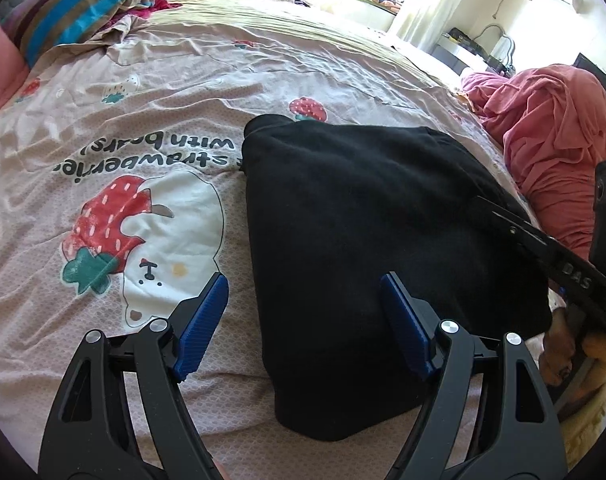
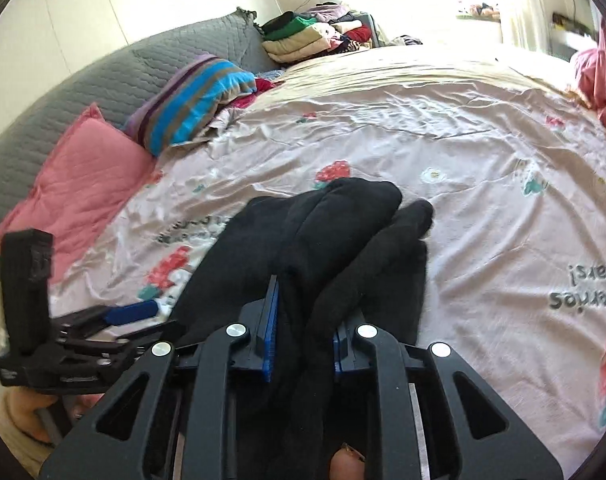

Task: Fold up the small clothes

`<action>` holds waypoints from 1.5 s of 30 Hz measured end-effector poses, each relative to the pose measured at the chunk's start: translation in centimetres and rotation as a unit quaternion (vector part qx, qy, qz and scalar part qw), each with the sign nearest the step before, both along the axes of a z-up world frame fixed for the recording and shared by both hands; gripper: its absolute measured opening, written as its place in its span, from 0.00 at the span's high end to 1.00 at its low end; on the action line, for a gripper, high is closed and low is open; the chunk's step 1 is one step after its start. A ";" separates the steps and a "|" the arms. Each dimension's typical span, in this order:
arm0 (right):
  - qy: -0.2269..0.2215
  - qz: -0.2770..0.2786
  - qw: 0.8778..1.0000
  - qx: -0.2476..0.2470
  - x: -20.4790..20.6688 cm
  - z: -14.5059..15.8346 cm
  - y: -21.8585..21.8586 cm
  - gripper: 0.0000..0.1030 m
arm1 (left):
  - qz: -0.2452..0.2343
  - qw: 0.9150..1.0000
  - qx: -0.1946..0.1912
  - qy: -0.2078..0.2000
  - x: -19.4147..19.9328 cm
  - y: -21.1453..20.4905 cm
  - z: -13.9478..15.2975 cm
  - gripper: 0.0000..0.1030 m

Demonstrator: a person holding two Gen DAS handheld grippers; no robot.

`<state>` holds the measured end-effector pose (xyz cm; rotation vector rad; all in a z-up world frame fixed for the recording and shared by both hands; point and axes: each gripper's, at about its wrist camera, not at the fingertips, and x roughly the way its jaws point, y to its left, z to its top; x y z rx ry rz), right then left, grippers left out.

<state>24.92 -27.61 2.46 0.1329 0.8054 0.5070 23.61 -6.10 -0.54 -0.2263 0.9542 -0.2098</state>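
The black garment (image 1: 363, 208) lies on the bed (image 1: 103, 92). The right claw (image 2: 303, 344) is clamped on a bunched fold of it; the left claw (image 1: 305, 320) hovers wide over its near edge.

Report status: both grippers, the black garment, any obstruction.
Right gripper shut on black garment, bunched fold between its fingers. Left gripper open, above garment's near edge, gripping nothing. Bedsheet around it bare; pink cloth pile off to the side.
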 end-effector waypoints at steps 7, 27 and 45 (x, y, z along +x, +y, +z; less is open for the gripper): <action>0.070 -0.028 0.997 0.005 1.2 -5.0 -1.3 0.78 | -0.017 1.000 0.004 0.016 -0.3 -0.9 -1.2 0.31; 0.146 -0.028 0.978 0.147 -3.6 -5.4 -5.2 0.53 | -0.025 1.000 0.004 -0.010 -3.6 -1.8 -0.5 0.47; 0.076 -0.086 0.993 0.007 -6.6 -4.1 -3.7 0.50 | -0.029 1.000 -0.004 0.002 -4.2 -0.8 -0.9 0.52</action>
